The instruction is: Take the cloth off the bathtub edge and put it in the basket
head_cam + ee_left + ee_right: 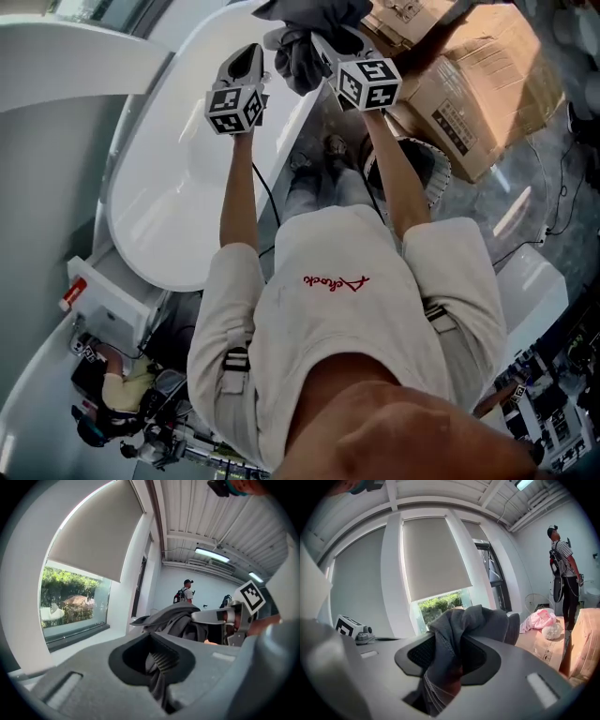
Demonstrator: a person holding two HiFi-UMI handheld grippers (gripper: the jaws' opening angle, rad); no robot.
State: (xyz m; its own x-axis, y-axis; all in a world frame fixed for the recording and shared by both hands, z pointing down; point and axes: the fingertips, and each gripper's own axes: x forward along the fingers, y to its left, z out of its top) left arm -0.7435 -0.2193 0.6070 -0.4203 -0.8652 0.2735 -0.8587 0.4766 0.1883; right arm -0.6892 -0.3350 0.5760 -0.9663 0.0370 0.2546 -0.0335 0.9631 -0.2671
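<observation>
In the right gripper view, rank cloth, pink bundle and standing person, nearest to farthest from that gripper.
1. Cloth, clamped in the right gripper.
2. Pink bundle, on the box at right.
3. Person, far right, beyond the box.

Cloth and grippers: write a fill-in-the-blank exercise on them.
The cloth is dark ____.
The left gripper is ____ on the cloth.
The right gripper grips the ____ too.
The bathtub is ____ in colour.
Missing words: grey; shut; cloth; white.
</observation>
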